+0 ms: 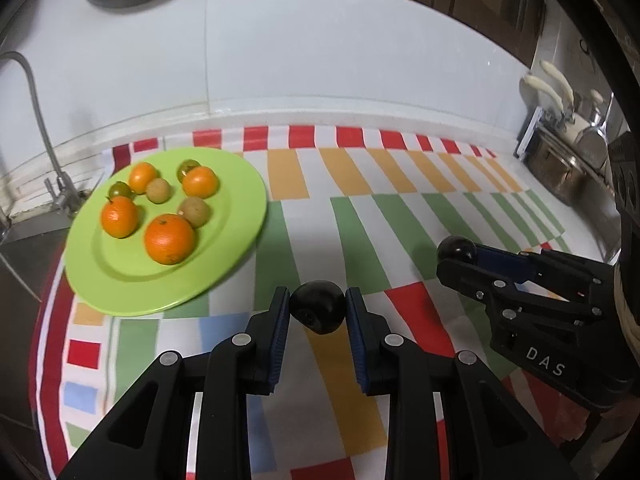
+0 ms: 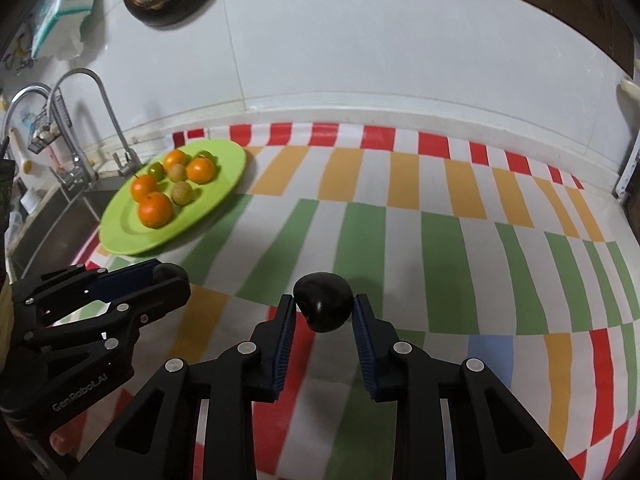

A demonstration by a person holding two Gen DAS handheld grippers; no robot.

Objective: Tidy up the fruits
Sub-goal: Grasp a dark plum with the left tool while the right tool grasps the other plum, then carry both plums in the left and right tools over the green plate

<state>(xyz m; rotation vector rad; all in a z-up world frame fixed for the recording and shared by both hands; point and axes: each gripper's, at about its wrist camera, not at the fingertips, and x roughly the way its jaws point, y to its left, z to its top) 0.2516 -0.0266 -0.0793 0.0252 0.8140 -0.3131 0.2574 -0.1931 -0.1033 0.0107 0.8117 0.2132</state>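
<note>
lying ahead and left of both grippers, the green plate [image 1: 240, 184] awaits two dark plums, one clenched in the left gripper [image 1: 318, 312] and one in the right gripper [image 2: 324, 312], where slipping from smooth skins is risked.

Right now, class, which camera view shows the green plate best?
The left wrist view: the green plate fills the near left, each fruit distinct. The right wrist view shows the same plate smaller, farther off and slightly blurred.

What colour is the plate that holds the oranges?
The plate is lime green; the left wrist view shows it best.
</note>
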